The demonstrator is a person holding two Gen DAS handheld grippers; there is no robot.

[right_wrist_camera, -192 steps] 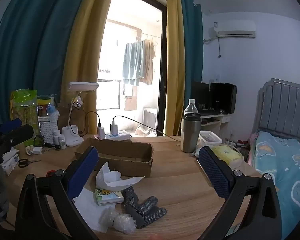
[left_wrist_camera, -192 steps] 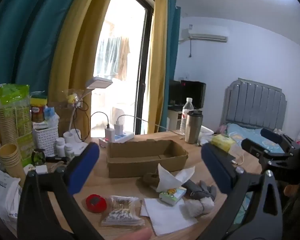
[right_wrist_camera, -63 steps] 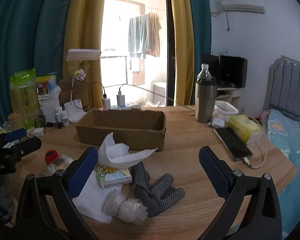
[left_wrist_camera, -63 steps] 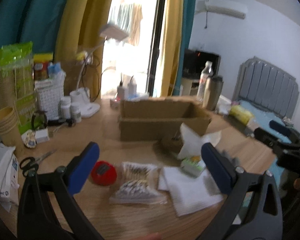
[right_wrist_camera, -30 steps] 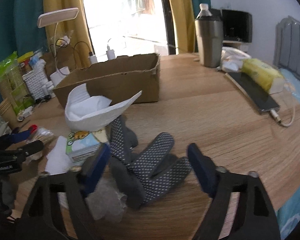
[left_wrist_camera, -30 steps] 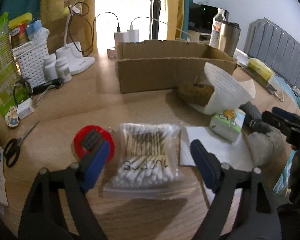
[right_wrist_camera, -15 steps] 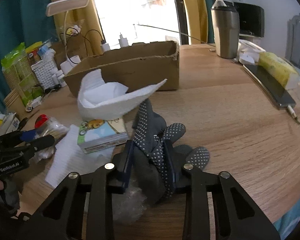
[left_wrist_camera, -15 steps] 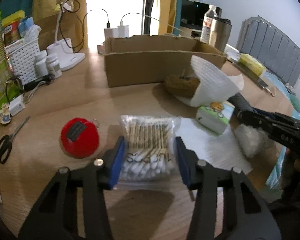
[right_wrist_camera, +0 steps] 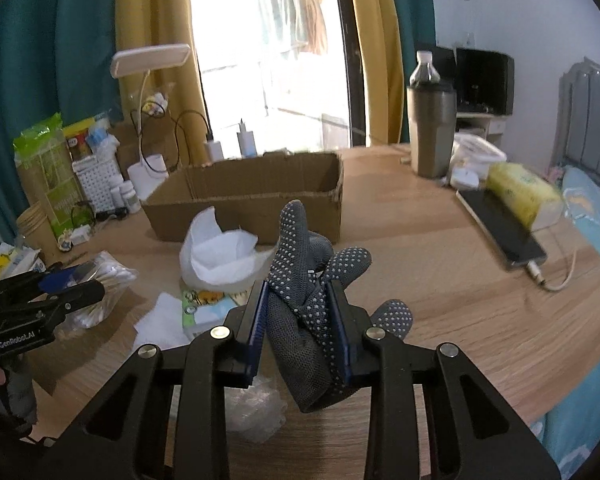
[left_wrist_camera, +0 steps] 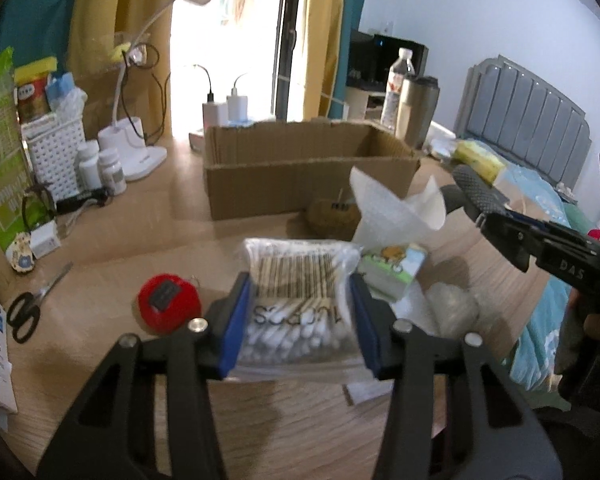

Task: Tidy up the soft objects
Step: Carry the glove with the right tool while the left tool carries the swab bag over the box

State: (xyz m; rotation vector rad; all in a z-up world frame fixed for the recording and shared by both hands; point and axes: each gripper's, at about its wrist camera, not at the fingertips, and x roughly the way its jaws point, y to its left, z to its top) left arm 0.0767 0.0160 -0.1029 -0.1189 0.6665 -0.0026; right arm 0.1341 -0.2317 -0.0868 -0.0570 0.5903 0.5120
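Cotton swabs in a clear bag (left_wrist_camera: 298, 308) sit clamped between the left gripper's (left_wrist_camera: 300, 320) fingers, while the right gripper (right_wrist_camera: 302, 320) pinches grey dotted gloves (right_wrist_camera: 312, 296), cardboard box (right_wrist_camera: 260, 196) beyond both.

A: Any lettering legible?
B: "GenRobot.AI" in white on the left tool (right_wrist_camera: 56, 284). The right tool (left_wrist_camera: 500, 220) shows "DAS", cut off.
A: The cotton swab bag (left_wrist_camera: 300, 300)?
B: Print too blurred.
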